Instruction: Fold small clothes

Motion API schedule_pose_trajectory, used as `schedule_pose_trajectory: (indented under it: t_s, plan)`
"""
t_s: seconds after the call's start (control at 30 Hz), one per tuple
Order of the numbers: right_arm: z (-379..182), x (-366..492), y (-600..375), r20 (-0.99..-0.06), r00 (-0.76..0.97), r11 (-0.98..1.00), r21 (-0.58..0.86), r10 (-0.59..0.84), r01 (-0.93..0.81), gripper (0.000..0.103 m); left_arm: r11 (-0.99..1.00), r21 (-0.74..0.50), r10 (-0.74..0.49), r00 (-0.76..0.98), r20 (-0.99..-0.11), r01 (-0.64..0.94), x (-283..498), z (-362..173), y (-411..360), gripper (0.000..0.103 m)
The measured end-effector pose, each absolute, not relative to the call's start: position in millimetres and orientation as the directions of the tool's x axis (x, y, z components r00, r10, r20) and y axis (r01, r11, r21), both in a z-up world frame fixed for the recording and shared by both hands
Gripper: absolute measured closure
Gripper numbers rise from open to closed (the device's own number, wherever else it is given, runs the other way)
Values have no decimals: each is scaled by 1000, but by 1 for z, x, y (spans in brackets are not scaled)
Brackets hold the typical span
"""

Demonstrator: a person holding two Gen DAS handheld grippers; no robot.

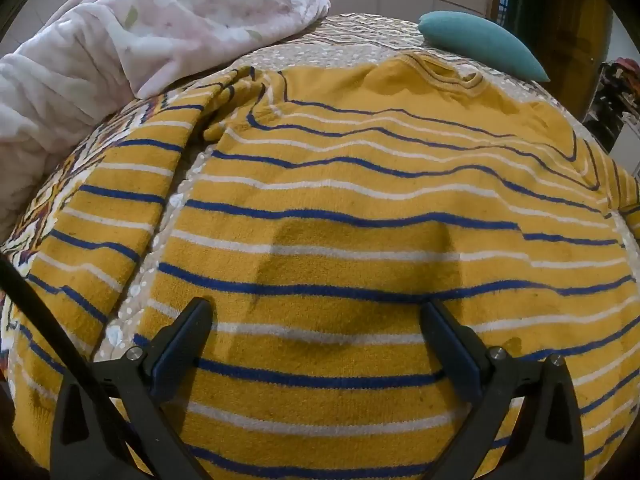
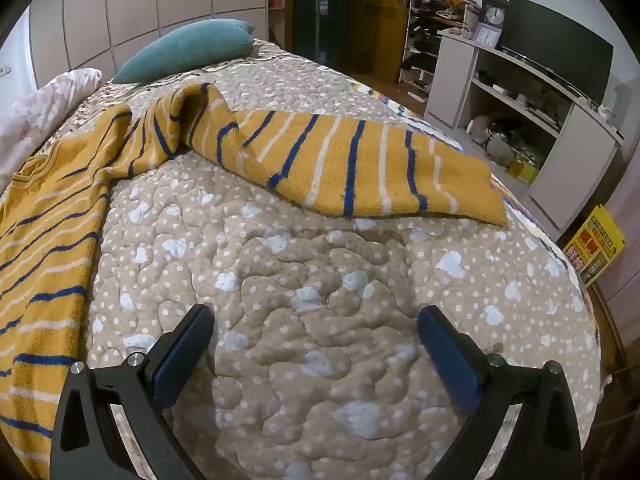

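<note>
A yellow sweater with blue and white stripes (image 1: 340, 200) lies spread flat on the bed, neck at the far end. My left gripper (image 1: 316, 312) is open and empty, hovering just above the sweater's body. One sleeve (image 1: 108, 216) lies along the left side. In the right wrist view the sweater's body (image 2: 44, 248) is at the left and its other sleeve (image 2: 360, 164) stretches out to the right across the quilt. My right gripper (image 2: 314, 318) is open and empty above bare quilt, short of that sleeve.
The bed has a beige dotted quilt (image 2: 320, 280). A teal pillow (image 2: 188, 48) lies at the head. A white-pink blanket (image 1: 100, 52) is bunched at the left. A white shelf unit (image 2: 520, 112) and a yellow box (image 2: 596, 244) stand beyond the bed's right edge.
</note>
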State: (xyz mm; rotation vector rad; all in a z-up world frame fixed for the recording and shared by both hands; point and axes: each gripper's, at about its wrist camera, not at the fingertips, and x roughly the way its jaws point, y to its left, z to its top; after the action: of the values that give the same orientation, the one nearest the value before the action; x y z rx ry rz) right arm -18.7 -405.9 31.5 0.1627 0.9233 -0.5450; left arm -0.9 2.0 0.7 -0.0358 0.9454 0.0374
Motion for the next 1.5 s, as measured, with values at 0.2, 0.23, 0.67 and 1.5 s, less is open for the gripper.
schedule_pose_trajectory:
  t_s: [0.2,0.23,0.67,1.5]
  plan:
    - [32,-19,-406,-797,474,854,-98,-375,512,0,998,15,51,569,-821,-69,1,3,4,0]
    - [32,-19,-406,-797,474,854,-98,-375,512,0,997,27,64,568,-821,-72,1,2,0,0]
    - [33,-19,-406,-795,476,854,-97,-376,512,0,997,2,45,589,-807,-74,-2,0,-1,0]
    - [36,-24,-402,-787,482,853,-104,-385,512,0,997,3,48,591,-805,-77,-1,3,-3,0]
